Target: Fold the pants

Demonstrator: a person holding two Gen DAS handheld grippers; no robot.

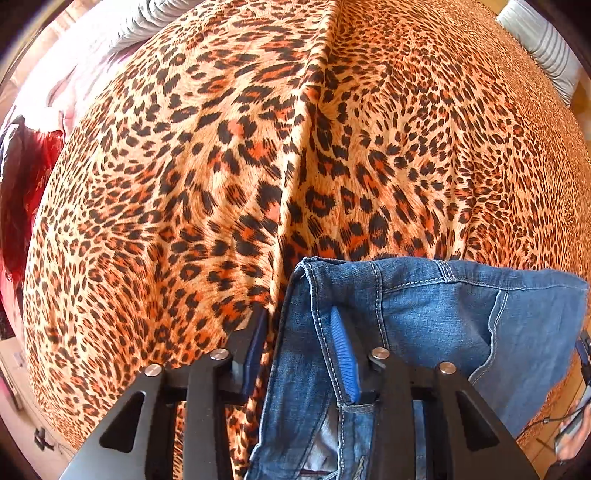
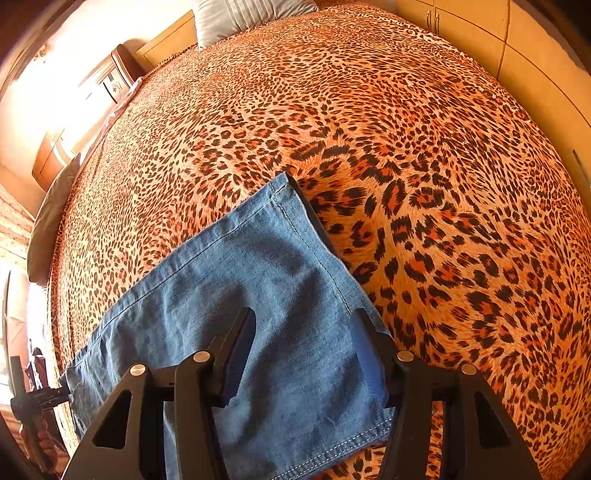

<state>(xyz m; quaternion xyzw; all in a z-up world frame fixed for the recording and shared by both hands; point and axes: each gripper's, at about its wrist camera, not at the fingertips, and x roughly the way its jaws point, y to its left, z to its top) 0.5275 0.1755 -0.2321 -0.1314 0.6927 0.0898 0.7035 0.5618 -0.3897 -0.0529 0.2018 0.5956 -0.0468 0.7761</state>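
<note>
Blue jeans lie on a leopard-print bedspread [image 1: 221, 166]. In the left wrist view their waistband end [image 1: 424, 306] is below me, with belt loops and a pocket seam showing. My left gripper [image 1: 299, 347] points down at it with the waistband's folded edge between its fingers. The right pad [image 1: 343, 354] rests against the denim, and a thin strip of bedspread shows beside the left pad. In the right wrist view the leg end of the jeans [image 2: 258, 266] lies flat, hem toward me. My right gripper [image 2: 304, 338] straddles it, open, with its pads apart.
The bedspread [image 2: 406, 147] stretches wide beyond the jeans. Grey pillows [image 2: 236, 14] lie at the far end, and wooden furniture [image 2: 122, 74] and cupboard doors [image 2: 461, 22] stand beyond. Red and pink cloth [image 1: 33, 155] lies past the left edge. A hand with the other gripper [image 2: 37, 402] shows at the jeans' far end.
</note>
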